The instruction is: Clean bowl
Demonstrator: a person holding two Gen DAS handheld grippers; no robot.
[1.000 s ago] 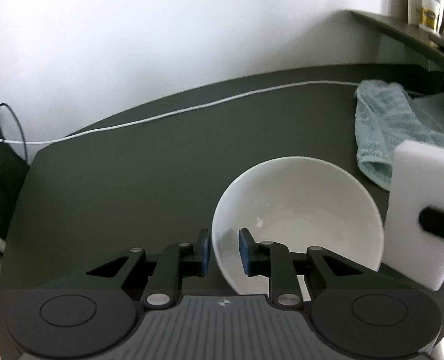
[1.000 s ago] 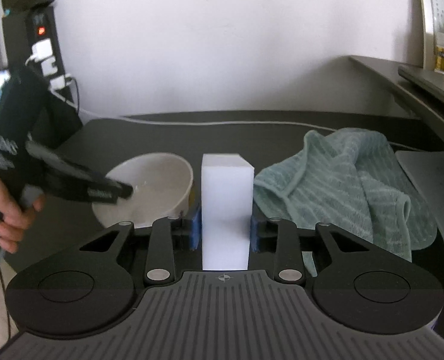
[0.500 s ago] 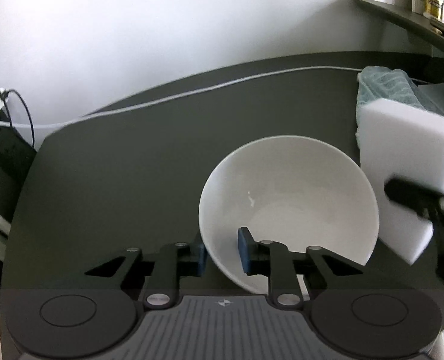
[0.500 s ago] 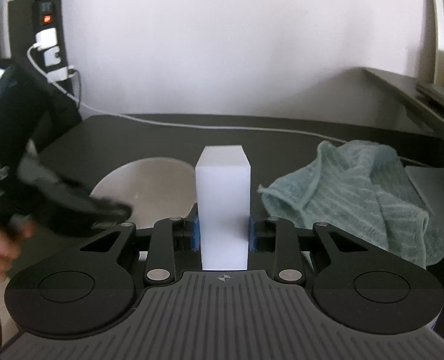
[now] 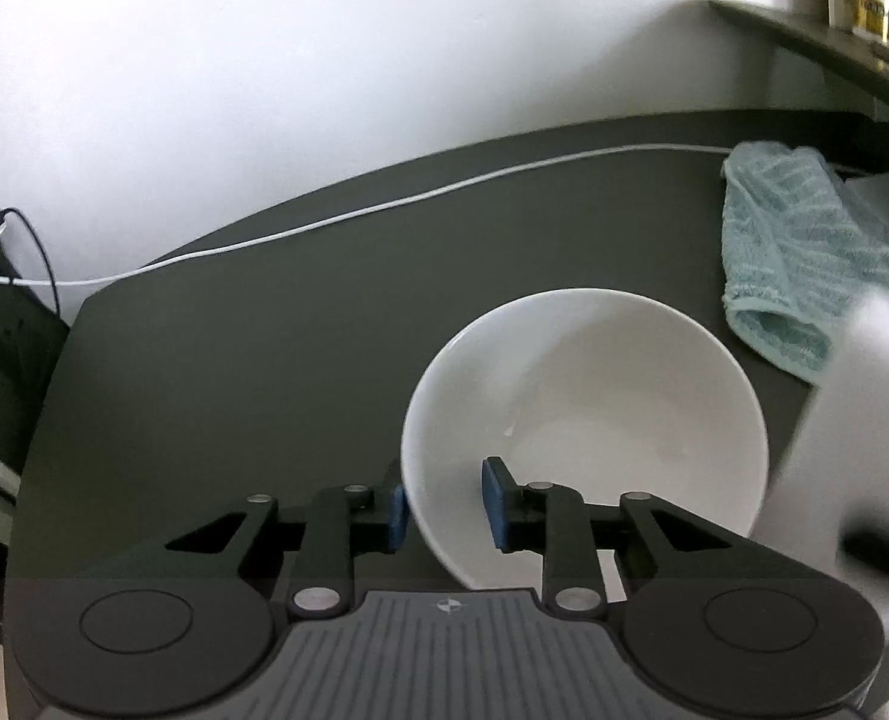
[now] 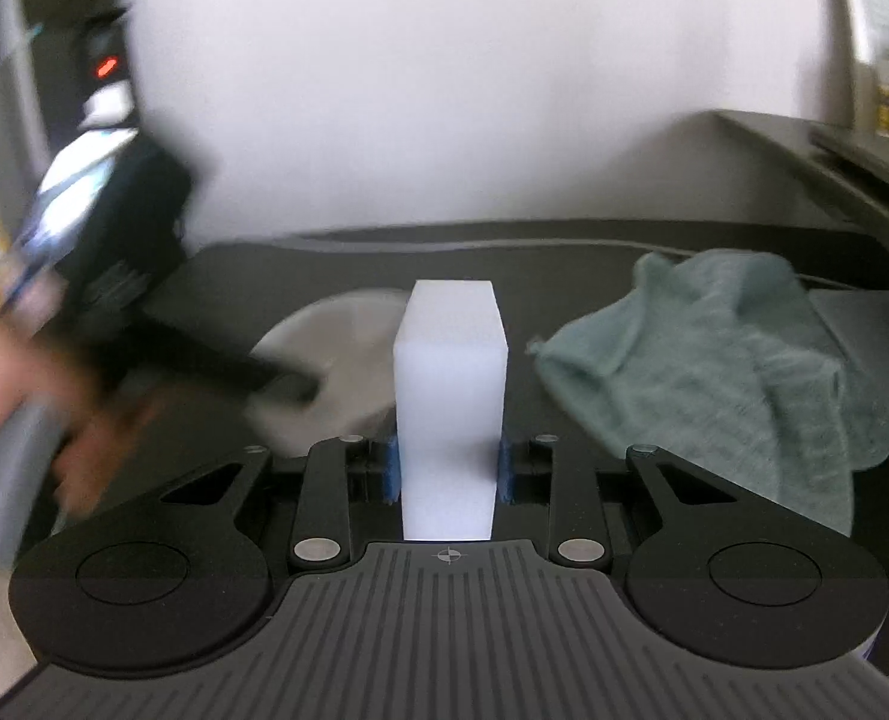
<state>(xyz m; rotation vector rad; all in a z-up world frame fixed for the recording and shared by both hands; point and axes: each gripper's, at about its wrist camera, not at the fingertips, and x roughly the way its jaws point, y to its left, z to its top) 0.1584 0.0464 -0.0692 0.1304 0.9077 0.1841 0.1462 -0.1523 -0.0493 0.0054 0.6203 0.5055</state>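
We're looking at black grippers: left gripper (image 5: pixel 444 507) and right gripper (image 6: pixel 447 468), blue fingertip pads (image 5: pixel 495 501), silver screws (two nearest each ribbed grey base).

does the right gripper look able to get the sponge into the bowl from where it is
Probably yes. The right gripper holds the sponge just beside the bowl, whose inside is open from above. Only the left gripper, clamped on the near rim, takes up space; the towel lies off to the side.

Crumpled teal towel (image 5: pixel 804 264) on dark table (image 5: pixel 264 360), white cable (image 5: pixel 384 207) along its far edge.
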